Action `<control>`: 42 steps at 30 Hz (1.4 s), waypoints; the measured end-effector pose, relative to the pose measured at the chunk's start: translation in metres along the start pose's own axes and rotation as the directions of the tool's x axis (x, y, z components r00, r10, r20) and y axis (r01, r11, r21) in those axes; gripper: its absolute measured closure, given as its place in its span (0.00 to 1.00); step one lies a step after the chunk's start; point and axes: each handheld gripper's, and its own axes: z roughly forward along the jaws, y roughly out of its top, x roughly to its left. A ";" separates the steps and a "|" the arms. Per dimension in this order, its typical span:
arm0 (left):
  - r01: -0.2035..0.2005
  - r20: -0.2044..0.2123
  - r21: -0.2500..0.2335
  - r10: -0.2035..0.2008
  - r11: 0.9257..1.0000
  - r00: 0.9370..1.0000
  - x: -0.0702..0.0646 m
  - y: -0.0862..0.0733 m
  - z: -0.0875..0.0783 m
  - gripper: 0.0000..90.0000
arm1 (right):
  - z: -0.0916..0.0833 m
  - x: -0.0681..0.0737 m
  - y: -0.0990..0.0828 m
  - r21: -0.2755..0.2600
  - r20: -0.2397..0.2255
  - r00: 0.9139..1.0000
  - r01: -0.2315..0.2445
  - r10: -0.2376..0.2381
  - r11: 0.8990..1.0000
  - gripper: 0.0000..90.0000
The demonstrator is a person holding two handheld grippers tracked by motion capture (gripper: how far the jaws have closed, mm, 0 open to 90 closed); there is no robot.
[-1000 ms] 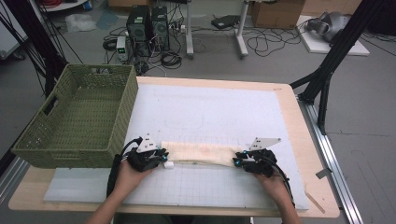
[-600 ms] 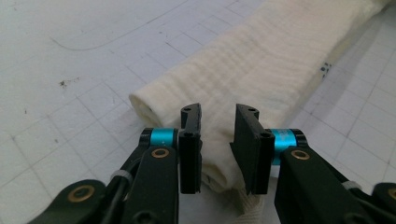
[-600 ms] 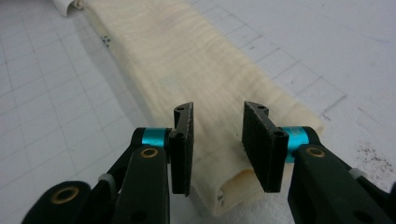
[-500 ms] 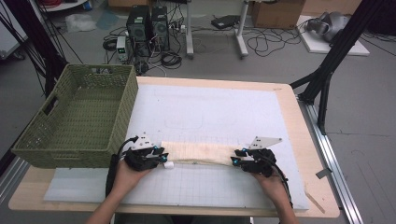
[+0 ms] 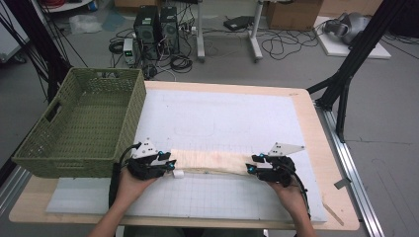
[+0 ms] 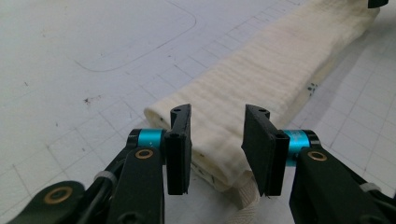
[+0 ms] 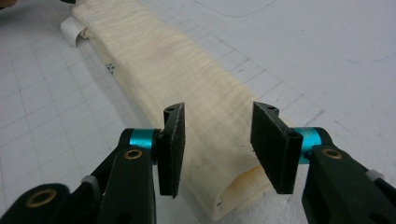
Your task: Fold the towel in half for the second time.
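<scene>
The long folded cream cloth [image 5: 210, 162] lies flat on the white grid mat [image 5: 222, 197], near the front edge of the table, and its long side runs left to right. The left gripper [image 5: 170, 166] sits at one end and the right gripper [image 5: 251, 168] at the other; both have just been opening their jaws, which now stand apart around the cloth ends without squeezing. The green woven basket [image 5: 84, 123] stands close on the left, and there is lots of bare mat behind the cloth.
</scene>
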 end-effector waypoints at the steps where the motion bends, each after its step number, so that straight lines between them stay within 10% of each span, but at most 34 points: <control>1: -0.003 0.000 0.002 0.003 1.000 1.000 0.000 0.000 0.000 0.69 | 0.000 0.000 0.000 0.001 0.002 1.000 -0.006 0.006 1.000 0.60; 42: -0.010 -0.033 -0.026 0.010 1.000 0.999 0.003 0.000 -0.004 0.56 | -0.001 -0.002 0.003 -0.010 0.039 0.999 -0.006 0.006 1.000 0.49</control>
